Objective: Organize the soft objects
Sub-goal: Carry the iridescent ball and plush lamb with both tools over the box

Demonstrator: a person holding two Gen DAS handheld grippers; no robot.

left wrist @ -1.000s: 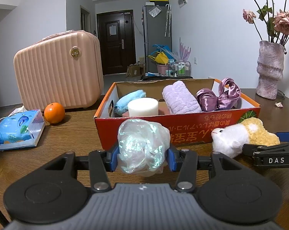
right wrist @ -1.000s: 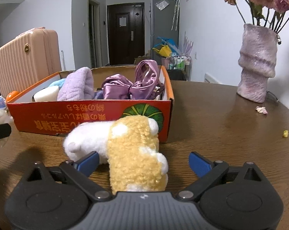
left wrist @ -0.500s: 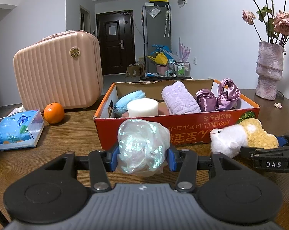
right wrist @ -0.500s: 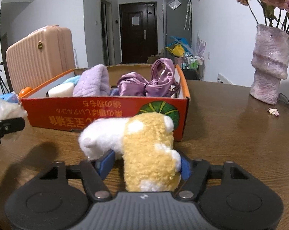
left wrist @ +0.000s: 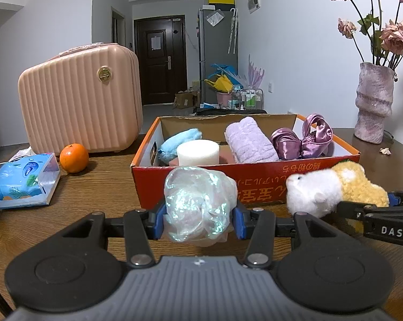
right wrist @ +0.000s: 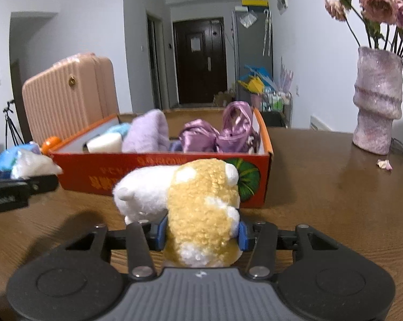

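Counter: brown wood grain, carrying everything listed below.

Suitcase: pink, ribbed, upright at the far left of the counter, behind the box's left end.

Cardboard box: red and orange, open-topped, mid-counter. It stands directly beyond both tools, its printed front wall between them and its contents. Inside, left to right: a blue plush piece, a white foam cylinder, a rolled lilac towel, a purple satin cloth.

Vase: mauve, ridged, holding dried roses, on the far right of the counter, well apart from the box.

Tissue pack: blue, near the left edge.

Plush toy: yellow and white, just in front of the box's right end, between the blue pads of the right tool. Its jaws are closing, pads pressing into the yellow fleece. A second earlier they stood wide on either side of the toy, which sat on the counter; it is now raised at its white end.

Crumpled iridescent plastic wad: pinched in the left tool, partly closed, before the box's front wall. Unchanged from a second ago.

Orange: between suitcase and tissue pack.

Fallen petal: near the vase foot.
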